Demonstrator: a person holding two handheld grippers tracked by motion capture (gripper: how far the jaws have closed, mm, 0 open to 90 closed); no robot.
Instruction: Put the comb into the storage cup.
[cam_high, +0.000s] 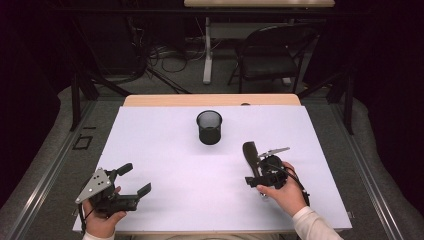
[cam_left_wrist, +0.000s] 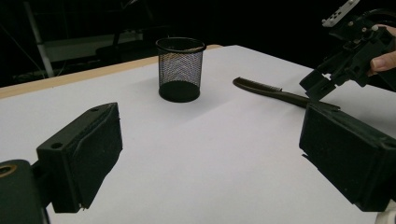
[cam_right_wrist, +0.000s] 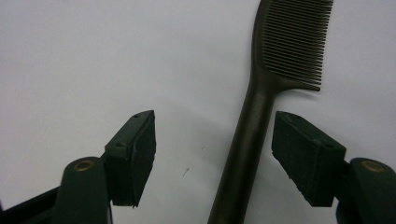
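Black plastic comb (cam_right_wrist: 261, 116) lies flat between our right gripper (cam_right_wrist: 214, 156)'s parted jaws, handle toward us, nearer the right-hand pad; our left gripper (cam_left_wrist: 210, 158) waits open, well apart.

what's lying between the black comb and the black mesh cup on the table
Nothing: in the high view, only bare white table separates the black plastic comb from the black wire-mesh cup. The left gripper view shows the same gap.

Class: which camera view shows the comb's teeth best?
The right gripper view: the comb lies close, each tooth distinct. The left gripper view shows it as a thin dark strip on the table; the high view shows a small dark shape.
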